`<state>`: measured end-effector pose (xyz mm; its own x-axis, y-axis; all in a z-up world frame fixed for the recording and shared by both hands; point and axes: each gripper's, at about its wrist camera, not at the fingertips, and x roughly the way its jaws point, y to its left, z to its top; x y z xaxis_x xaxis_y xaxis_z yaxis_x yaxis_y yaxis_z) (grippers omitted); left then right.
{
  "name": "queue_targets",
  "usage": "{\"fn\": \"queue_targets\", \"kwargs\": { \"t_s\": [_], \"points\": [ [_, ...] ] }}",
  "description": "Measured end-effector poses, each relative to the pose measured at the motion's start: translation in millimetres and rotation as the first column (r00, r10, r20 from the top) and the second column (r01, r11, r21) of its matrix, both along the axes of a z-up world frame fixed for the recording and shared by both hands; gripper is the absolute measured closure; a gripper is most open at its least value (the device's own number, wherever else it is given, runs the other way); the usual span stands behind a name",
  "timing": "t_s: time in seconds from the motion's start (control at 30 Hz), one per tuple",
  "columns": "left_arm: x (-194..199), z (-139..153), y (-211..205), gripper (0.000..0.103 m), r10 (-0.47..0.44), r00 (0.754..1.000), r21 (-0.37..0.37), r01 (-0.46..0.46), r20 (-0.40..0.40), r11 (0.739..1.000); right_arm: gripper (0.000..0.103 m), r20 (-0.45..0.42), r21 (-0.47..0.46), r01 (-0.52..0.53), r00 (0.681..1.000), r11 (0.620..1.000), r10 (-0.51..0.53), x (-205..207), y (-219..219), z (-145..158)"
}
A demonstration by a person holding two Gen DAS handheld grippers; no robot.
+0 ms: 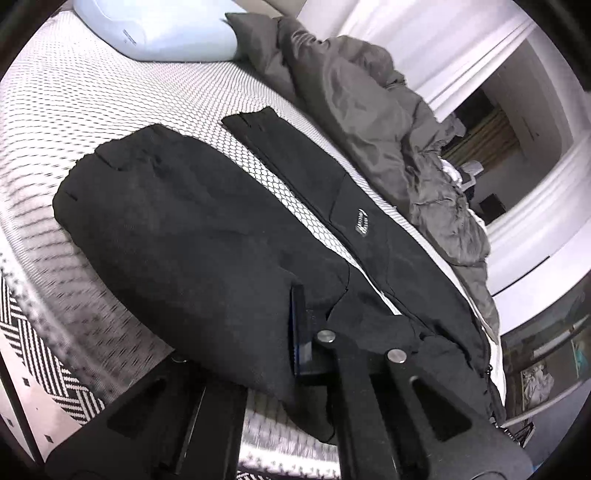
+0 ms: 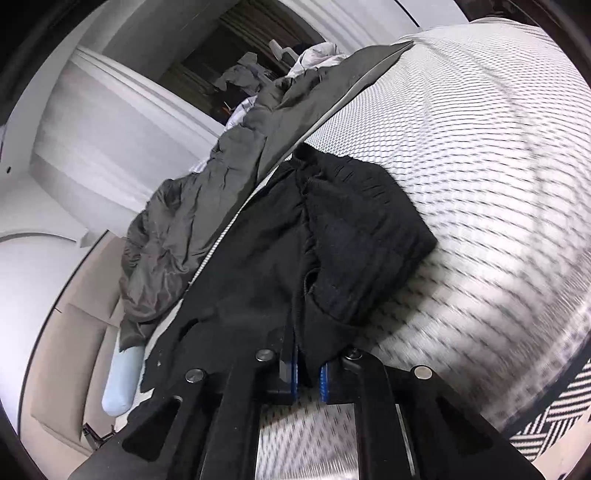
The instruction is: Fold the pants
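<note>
White honeycomb mattress (image 1: 110, 110) carries my black pants (image 1: 192, 229), legs running away toward the pillow (image 1: 159, 29). My left gripper (image 1: 306, 332) and right gripper (image 2: 308, 373) both have jaws clamped on fabric.

In my left view the pants (image 1: 207, 236) lie mid-frame on the mattress (image 1: 74, 110), pillow (image 1: 162, 29) upper left, blanket (image 1: 369, 122) upper right.

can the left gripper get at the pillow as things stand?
Probably not: the left gripper is shut on the black pants, and the pillow lies at the bed's far end. Otherwise bare mattress lies between.
</note>
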<state>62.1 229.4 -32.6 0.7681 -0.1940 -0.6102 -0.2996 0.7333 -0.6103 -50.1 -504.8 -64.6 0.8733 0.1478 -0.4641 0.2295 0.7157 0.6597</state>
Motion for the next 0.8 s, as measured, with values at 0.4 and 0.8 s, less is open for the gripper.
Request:
{"fn": "queue_targets", "kwargs": {
  "t_s": [0.4,0.8],
  "points": [
    [15,50,5,0.103,-0.041,0.997,0.069,0.037,0.062,0.997,0.096,0.103,-0.062,-0.007,0.995,0.998,0.014,-36,17,39],
    [222,84,-1,0.103,-0.071,0.997,0.151,0.075,-0.031,0.986,0.096,0.147,-0.250,0.116,0.986,0.961,-0.081,117,38,124]
  ]
}}
